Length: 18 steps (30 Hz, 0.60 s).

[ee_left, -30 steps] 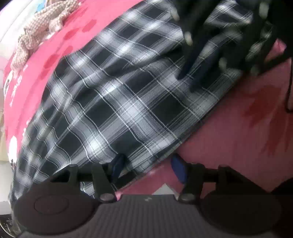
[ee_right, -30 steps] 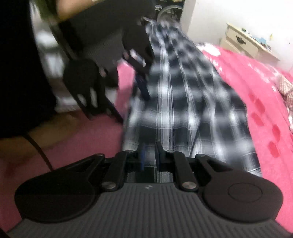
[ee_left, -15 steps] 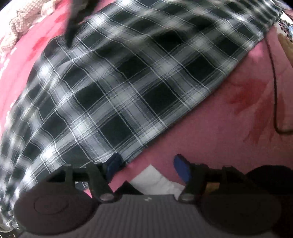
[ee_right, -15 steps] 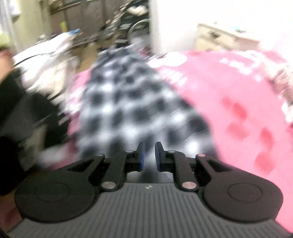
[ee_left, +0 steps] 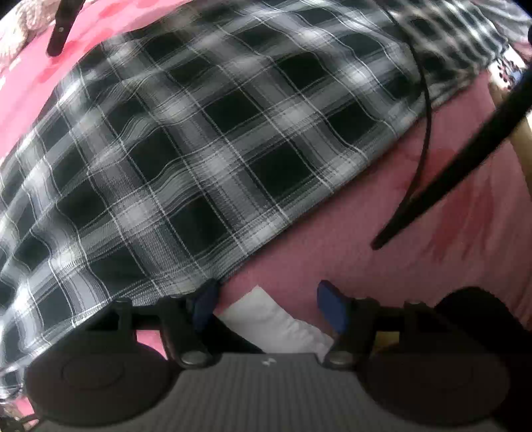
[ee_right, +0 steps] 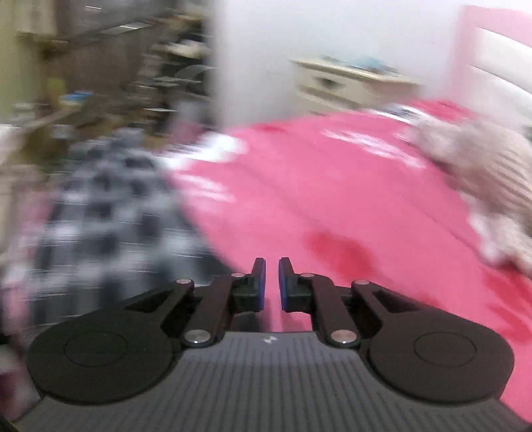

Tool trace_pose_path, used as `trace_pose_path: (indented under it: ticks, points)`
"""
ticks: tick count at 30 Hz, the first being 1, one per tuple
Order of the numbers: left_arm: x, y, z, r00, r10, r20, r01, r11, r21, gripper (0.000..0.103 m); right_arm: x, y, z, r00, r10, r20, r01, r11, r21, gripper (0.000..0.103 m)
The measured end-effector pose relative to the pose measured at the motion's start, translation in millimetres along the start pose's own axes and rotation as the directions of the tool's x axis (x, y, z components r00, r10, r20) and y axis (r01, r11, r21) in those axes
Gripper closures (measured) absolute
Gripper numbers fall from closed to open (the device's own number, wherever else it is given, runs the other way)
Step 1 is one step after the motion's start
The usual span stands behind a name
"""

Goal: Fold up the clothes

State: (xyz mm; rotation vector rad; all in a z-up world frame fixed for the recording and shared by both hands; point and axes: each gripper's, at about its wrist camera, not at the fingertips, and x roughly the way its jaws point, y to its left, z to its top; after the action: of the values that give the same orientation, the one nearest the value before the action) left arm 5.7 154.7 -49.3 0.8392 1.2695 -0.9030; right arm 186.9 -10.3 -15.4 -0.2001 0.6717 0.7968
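While the left claw (ee_left: 267, 304) stands open at the plaid shirt's (ee_left: 199, 139) edge and the right claw (ee_right: 272, 282), nearly closed, holds nothing, the fold may slip open unpinned.

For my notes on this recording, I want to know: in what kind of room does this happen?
Most likely a bedroom at home. A plaid garment lies on a pink bed cover, a small cream chest of drawers stands against the wall behind it, and cluttered shelves, blurred, show further back.

Even daylight; right wrist view smeared by motion blur, wall (ee_right: 332, 30) overexposed; left view sharper, fisheye-bent at edges.
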Motion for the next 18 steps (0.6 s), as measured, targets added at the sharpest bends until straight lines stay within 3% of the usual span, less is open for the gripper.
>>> trace_pose_path:
  ticks: [1,2,5,7,8,10,12,15,18]
  points:
    - [-0.7,0.0,-0.4,1.000,-0.001,0.000,0.001,1.000,-0.001,0.037,-1.6,7.0,-1.5,0.997,0.070,-0.015,-0.070,0.997,-0.017,0.096]
    - [-1.4,0.0,-0.7,1.000,-0.002,0.001,0.002,1.000,-0.002,0.037,4.0,13.4,-5.8,0.995,0.091,-0.050,-0.093,0.994,-0.049,0.097]
    - [-3.9,-1.2,-2.3,1.000,-0.003,0.003,0.003,1.000,-0.002,0.037,33.1,15.7,-22.0,0.988,-0.088,-0.125,0.069,0.986,-0.152,0.097]
    - [-5.2,-2.1,-3.4,1.000,-0.003,0.007,0.003,1.000,-0.005,0.036,27.4,1.6,-14.3,0.979,-0.194,-0.064,0.190,0.979,-0.070,0.095]
    - [-5.8,-2.4,-3.9,1.000,-0.003,0.009,0.003,1.000,-0.007,0.036,19.1,1.3,-7.7,0.978,-0.210,-0.013,0.209,0.977,-0.049,0.094]
    - [-7.4,-4.1,-4.5,1.000,0.000,0.008,0.000,1.000,-0.002,0.036,6.5,11.5,5.5,0.987,-0.145,0.069,0.149,0.988,-0.046,0.094]
    - [-9.1,-5.9,-5.0,1.000,0.004,0.006,-0.004,1.000,0.004,0.036,9.1,36.0,14.7,0.998,-0.025,0.066,0.031,0.994,-0.104,0.093]
    - [-12.5,-9.5,-6.1,1.000,0.004,0.001,-0.004,1.000,0.011,0.035,25.1,79.9,18.9,0.992,0.115,0.061,-0.099,0.969,-0.226,0.094]
    - [-15.8,-14.0,-7.7,1.000,0.008,0.001,-0.008,1.000,0.017,0.034,56.1,118.4,19.1,0.984,0.176,0.037,-0.158,0.947,-0.280,0.094]
